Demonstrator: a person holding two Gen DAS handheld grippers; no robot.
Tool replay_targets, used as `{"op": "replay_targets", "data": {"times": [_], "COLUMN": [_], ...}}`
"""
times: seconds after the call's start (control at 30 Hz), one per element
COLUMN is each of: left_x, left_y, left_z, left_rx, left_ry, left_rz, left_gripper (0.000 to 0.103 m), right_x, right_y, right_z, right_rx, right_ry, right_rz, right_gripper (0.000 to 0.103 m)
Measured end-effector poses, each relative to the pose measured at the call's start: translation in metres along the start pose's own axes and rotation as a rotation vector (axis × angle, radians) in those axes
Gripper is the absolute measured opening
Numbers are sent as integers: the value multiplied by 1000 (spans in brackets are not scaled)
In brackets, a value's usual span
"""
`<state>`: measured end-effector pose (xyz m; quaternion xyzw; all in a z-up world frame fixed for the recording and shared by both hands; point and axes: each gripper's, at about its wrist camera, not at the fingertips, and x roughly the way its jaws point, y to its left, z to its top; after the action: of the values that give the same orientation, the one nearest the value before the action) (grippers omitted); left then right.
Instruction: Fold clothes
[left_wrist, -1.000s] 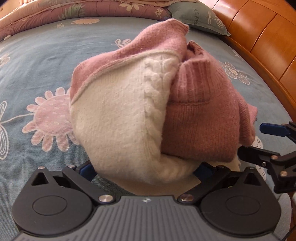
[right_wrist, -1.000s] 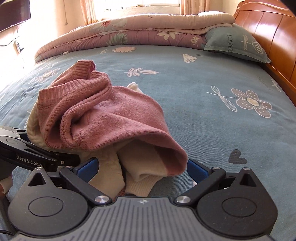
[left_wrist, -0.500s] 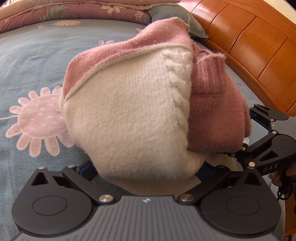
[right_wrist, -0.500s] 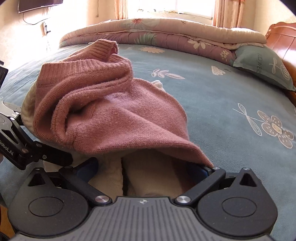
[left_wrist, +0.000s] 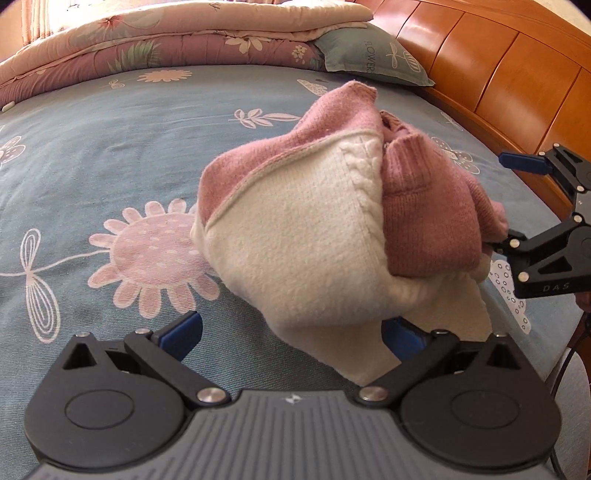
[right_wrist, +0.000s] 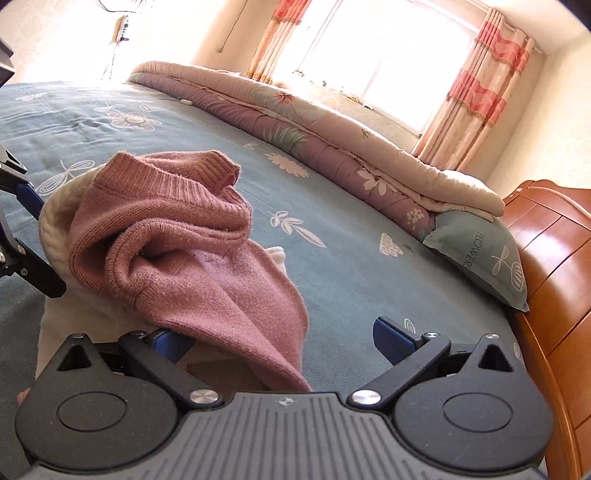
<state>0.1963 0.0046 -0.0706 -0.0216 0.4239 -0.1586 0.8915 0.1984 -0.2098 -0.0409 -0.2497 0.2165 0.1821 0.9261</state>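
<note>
Currently: bundled sweater (left_wrist: 314, 236) on the bed (left_wrist: 110, 122), both grippers spread.

Sweater: pink and cream knit, fuzzy body, ribbed pink hem, one cable-stitch column, gathered into a rounded lump on the blue flowered sheet. Left gripper (left_wrist: 291, 332): jaws wide apart, cream fabric draped over the right pad (pad largely hidden); grip cannot be confirmed. Right gripper (right_wrist: 284, 336): jaws wide apart, a pink flap lies across the left pad; right pad is bare. Lower sweater edge is hidden behind both gripper bodies. Quilt (right_wrist: 295, 110) and pillow (right_wrist: 484, 254) lie beyond, by the wooden headboard (left_wrist: 498, 74).
</note>
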Motion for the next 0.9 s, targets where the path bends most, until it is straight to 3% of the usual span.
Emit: {"op": "replay_targets", "data": {"times": [0.13,0.27,0.37,0.47,0.57,0.77,0.9], "left_x": [5,2,-4,-9,-6,-1,-3], "left_y": [1,-2,1,10,15,8,6], "left_z": [2,3,2,1,0,-1,-3], "left_rx": [-9,3,3,-9,-22,-26,-3], "left_ry": [-2,-17,-27,-28,-18,-17,-12], "left_rz": [-26,-35,-17,1,1,-38,-30], "left_gripper": [102,102,102,102,102,102,102], "right_x": [-3,15,25,22,25,43,58], "right_y": [-7,17,21,-3,-20,7,-13], "right_z": [9,13,15,16,13,18,16], "right_rx": [79,-1,21,145,198,112,145], "right_ry": [-14,1,4,-5,17,23,44], "right_rz": [43,80,57,-16,-27,14,-113], "right_gripper": [103,103,103,103,103,103,103]}}
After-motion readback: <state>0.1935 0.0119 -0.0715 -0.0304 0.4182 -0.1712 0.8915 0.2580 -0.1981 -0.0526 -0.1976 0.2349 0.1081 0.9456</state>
